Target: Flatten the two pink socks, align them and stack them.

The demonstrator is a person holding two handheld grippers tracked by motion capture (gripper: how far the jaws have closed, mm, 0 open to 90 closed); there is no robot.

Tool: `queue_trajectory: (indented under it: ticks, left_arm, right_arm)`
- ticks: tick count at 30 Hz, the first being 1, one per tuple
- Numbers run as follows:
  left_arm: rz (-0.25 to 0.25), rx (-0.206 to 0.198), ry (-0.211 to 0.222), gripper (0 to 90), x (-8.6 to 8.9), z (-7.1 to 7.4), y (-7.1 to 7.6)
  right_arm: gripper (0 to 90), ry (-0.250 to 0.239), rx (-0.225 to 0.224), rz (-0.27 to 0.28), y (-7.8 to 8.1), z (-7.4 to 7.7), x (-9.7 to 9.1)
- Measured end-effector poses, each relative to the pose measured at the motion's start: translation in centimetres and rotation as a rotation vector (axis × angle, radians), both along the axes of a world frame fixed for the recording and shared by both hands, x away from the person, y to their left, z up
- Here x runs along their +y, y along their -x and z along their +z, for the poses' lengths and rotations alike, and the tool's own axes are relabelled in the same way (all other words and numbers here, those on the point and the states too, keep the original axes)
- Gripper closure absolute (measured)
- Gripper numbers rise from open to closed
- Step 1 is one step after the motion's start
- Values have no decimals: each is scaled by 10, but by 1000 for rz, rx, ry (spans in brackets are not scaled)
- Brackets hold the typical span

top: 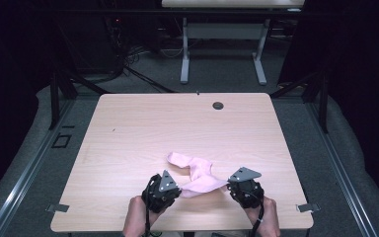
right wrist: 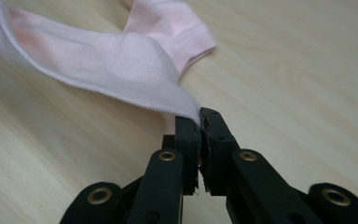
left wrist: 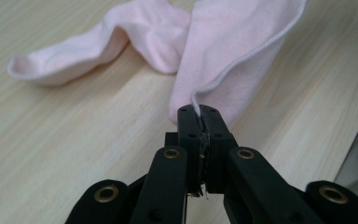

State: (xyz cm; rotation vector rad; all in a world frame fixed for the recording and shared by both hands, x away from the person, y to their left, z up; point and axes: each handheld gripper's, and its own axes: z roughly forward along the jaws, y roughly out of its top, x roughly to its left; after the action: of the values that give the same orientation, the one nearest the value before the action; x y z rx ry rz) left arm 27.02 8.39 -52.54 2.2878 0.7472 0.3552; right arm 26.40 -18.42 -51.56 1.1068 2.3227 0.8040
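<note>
The pink cloth lies near the front edge of the wooden table, a little right of centre. Its near end is lifted and stretched between the two grippers, while the far end trails away on the wood in a loose fold.

The left gripper is clenched on the cloth's hemmed edge; in the left gripper view the white seam runs straight into the closed jaws. The right gripper is likewise clamped on the opposite end of that edge, the fabric pinched at its tips.

Both hands stand close to the table's front edge. Bare wood spreads to the left, right and far side. A small round grommet hole sits near the far edge.
</note>
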Motion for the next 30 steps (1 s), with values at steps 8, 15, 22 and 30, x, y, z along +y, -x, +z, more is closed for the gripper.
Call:
queue_trajectory:
  ticks: [8, 15, 22, 30]
  left_arm:
    - [25, 19, -65, 883, 14, -18, -9]
    - [113, 78, -86, 737, 39, -25, -9]
    - [259, 112, 36, 451, 60, -2, -5]
    - [299, 155, 65, 423, 48, 0, -17]
  right_arm:
    - [846, 61, 90, 113, 10, -15, 15]
    - [699, -47, 238, 241, 18, -41, 38]
    - [550, -170, 265, 230, 10, -25, 20]
    - [567, -97, 205, 56, -12, -34, 16]
